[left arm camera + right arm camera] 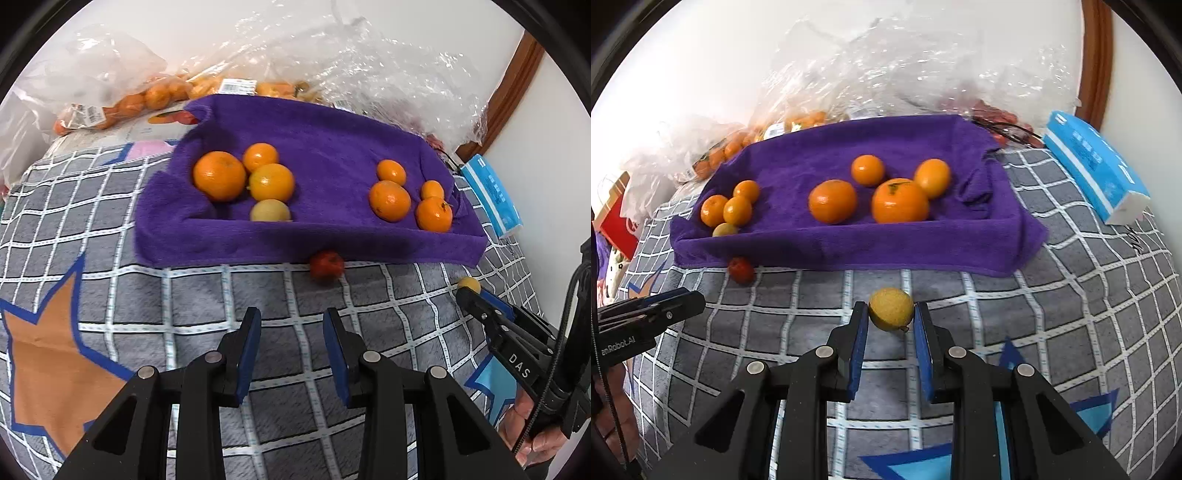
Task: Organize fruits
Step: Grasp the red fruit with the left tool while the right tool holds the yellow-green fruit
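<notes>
Evidently the carrying step is in hand: the right gripper [891, 314], at lower centre of its view, is clamped on a small yellow fruit [891, 308] just short of the purple towel [923, 251]. The left gripper [291, 321] has its jaws slightly apart with nothing between them. Next, the yellow fruit likely belongs beside the pale fruit [724, 229] at the towel's left cluster; a red fruit [741, 269] waits off the towel's edge.
</notes>
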The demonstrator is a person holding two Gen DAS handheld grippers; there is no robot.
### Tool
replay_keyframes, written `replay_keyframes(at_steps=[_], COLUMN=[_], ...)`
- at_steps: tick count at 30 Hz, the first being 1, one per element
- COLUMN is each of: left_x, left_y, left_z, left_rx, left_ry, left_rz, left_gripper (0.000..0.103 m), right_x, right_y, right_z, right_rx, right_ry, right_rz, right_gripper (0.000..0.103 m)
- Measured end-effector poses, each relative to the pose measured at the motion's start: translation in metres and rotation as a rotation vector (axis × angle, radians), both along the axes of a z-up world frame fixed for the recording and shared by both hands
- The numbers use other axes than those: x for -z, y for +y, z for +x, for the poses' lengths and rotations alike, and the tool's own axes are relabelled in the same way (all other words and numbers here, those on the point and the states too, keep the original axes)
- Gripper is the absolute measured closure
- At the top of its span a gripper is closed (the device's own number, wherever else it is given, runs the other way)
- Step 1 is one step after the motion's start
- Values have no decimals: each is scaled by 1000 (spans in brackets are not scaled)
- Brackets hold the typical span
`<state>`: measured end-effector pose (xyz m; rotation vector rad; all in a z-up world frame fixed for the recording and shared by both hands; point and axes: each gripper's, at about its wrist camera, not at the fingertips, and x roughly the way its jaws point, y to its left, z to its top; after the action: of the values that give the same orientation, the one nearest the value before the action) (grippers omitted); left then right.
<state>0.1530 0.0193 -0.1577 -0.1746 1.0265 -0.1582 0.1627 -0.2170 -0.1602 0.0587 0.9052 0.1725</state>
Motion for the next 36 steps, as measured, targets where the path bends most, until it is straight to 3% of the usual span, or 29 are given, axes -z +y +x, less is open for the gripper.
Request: replay_keyframes(at_steps=[20, 36], left_x=[8, 8], left_y=[-35, -41], left_z=[28, 43], left_rx=[28, -35], left_ry=[28, -10], left_rz=[10, 25], left_gripper=[70, 73], right_x=[6, 8], right_y=[-40, -48], right_z=[3, 3], right_rx=[56, 56], right_ry=[8, 10], right_rz=[29, 31], right_gripper=[78, 78])
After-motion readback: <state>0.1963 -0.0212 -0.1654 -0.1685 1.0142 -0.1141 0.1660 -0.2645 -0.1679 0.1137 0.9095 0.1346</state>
